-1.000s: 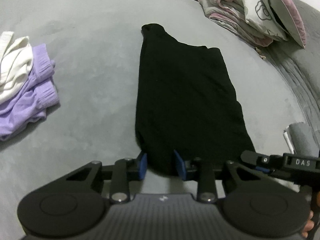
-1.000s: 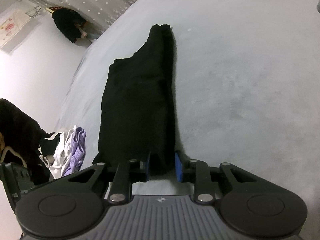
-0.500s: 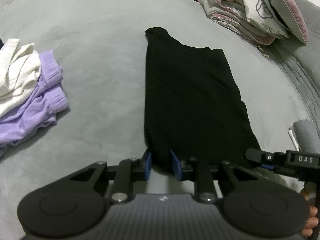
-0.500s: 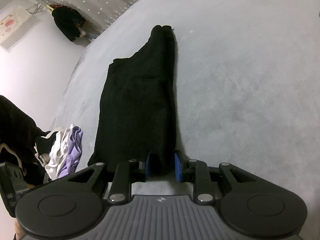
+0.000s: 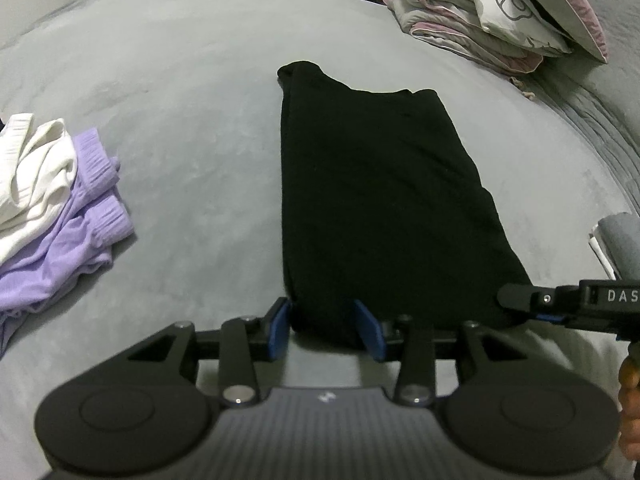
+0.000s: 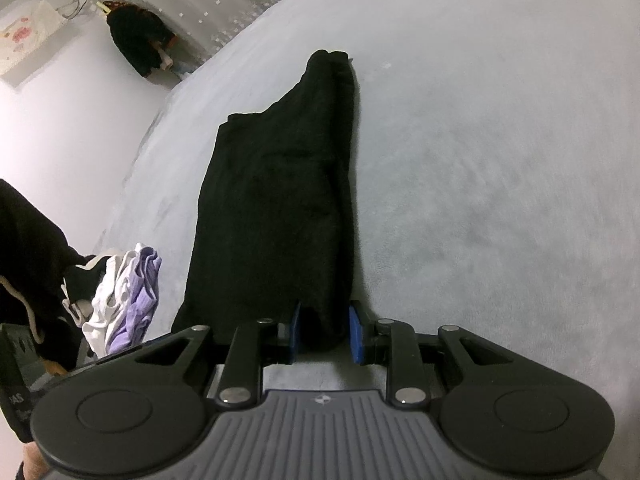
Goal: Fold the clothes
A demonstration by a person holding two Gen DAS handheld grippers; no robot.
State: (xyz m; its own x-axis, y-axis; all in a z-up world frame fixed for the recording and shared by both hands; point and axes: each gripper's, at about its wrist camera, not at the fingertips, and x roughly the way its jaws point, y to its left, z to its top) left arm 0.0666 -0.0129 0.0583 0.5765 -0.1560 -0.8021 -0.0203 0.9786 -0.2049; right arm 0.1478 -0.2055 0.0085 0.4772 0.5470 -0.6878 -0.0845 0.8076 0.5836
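A black garment (image 5: 376, 200), folded into a long strip, lies flat on the grey bed (image 5: 192, 120). It runs away from both grippers. My left gripper (image 5: 324, 322) is at the strip's near left corner. Its jaws are opening, and the cloth still sits between the blue pads (image 5: 280, 320) without being pinched. My right gripper (image 6: 325, 332) is shut on the near right corner of the black garment (image 6: 280, 184), with cloth filling the gap between its pads. In the left wrist view, the right gripper's finger (image 5: 516, 296) rests at that same corner.
A loose pile of white and lilac clothes (image 5: 52, 208) lies on the bed to the left, with the same pile (image 6: 128, 300) in the right wrist view. Folded quilts (image 5: 480, 20) are stacked at the far right. A grey folded item (image 5: 620, 244) sits at the right edge. A person's dark sleeve (image 6: 32, 248) is at the left.
The left gripper's jaws first pinched the near left corner, then spread apart around it. The right gripper has kept its hold and its place.
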